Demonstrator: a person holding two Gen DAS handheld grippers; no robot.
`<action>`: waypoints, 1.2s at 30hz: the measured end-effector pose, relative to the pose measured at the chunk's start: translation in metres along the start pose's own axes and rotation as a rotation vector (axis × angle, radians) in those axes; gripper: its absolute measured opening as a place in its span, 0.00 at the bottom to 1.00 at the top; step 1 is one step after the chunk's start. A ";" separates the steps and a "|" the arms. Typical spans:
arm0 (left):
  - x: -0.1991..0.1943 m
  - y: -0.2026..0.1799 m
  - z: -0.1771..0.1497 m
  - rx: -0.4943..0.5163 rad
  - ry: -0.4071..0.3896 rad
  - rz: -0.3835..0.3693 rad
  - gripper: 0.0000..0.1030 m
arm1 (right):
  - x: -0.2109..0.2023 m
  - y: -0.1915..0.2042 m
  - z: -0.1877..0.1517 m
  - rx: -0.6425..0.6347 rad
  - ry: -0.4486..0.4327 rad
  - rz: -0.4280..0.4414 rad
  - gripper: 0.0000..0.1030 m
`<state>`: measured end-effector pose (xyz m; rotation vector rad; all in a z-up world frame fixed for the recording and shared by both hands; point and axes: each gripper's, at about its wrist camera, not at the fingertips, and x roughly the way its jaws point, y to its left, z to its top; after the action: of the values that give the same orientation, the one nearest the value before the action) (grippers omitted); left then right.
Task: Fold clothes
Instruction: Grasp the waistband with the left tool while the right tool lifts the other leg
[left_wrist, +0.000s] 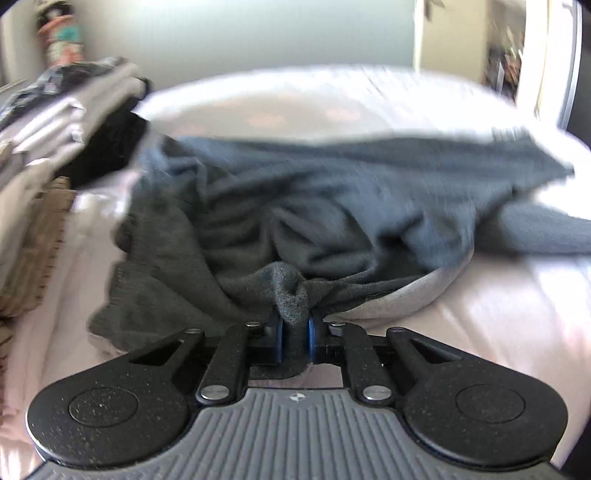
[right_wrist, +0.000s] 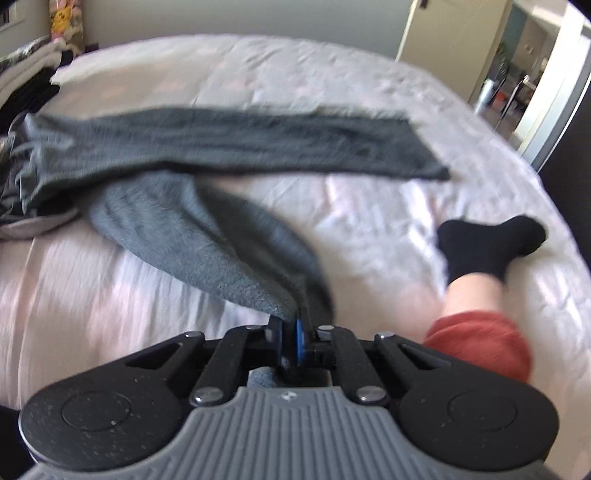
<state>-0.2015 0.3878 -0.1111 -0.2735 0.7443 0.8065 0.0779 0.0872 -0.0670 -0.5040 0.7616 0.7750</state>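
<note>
Nearest you: your left gripper (left_wrist: 295, 338) fills the bottom of its view, angled down toward the bed, with both linkage arms drawn inward.
Left jaws: pressed together on a bunched fold of the dark grey garment (left_wrist: 332, 206); the fleece bulges up between the blue pads (left_wrist: 279, 338) and a little of it hangs below them.
Right gripper (right_wrist: 290, 341): you hold it tilted down over the bed as well, jaws pinching the end of one grey leg (right_wrist: 207, 243) of the same garment, whose cloth runs from the pads up and to the left.
Bed (right_wrist: 110, 295): pale pink sheet, wrinkled, lying under everything.
Garment position: it sprawls across the middle of the bed; in the right view a second leg (right_wrist: 258, 144) lies flat and stretched out beyond the held one, and the crumpled waist end sits at far left.
Clothes pile (left_wrist: 62, 122): stacked light and dark items, just left of the garment.
Your leg: a black sock (right_wrist: 487, 243) and a red cuff (right_wrist: 480, 339) rest on the sheet to the right of the right gripper, apart from the garment.
</note>
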 end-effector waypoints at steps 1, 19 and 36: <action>-0.008 0.005 0.001 -0.028 -0.026 0.013 0.13 | -0.009 -0.007 0.005 0.017 -0.025 -0.008 0.07; -0.058 0.075 0.012 -0.094 0.052 0.068 0.13 | -0.014 -0.107 0.016 0.160 -0.005 -0.227 0.14; -0.030 0.061 0.016 0.061 0.159 0.103 0.13 | -0.002 -0.039 0.002 -0.508 0.072 -0.014 0.51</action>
<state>-0.2525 0.4202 -0.0759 -0.2479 0.9371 0.8650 0.1083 0.0633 -0.0588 -0.9965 0.6226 0.9446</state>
